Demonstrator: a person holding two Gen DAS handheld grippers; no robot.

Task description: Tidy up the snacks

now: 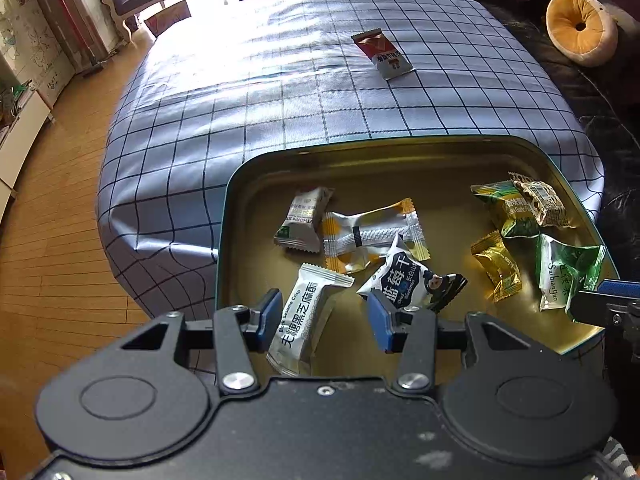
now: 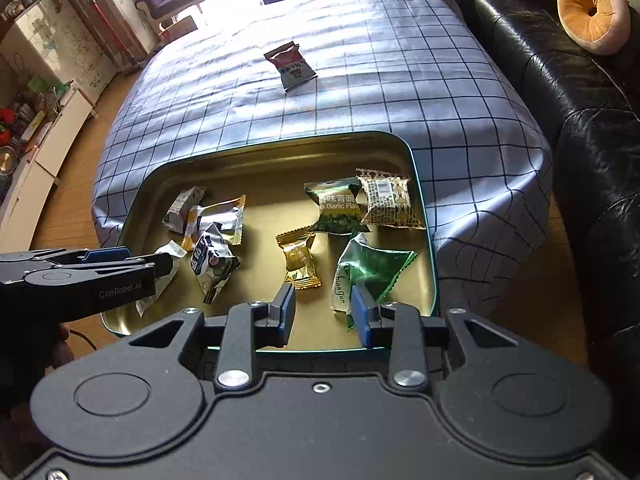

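Apparently sorting is nearly done: both the left gripper [image 1: 324, 322] and right gripper [image 2: 323, 312] hang released and empty-jawed over the gold tin [image 1: 400, 152], while one red packet [image 1: 381, 53] waits outside on the checked tablecloth [image 1: 240, 120].

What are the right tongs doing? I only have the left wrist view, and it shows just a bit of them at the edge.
Observer: The right tongs are open with nothing between them, only the bare floor of the tin.
Operator: Which snack lies closest to them?
Observer: The green packet, just beyond one of their fingers.
Operator: Anything on the outside of my left tongs that I can't see from here?
Observer: Yes, the side of the left tongs carries the lettering GenRobot.AI, readable from the right wrist view.
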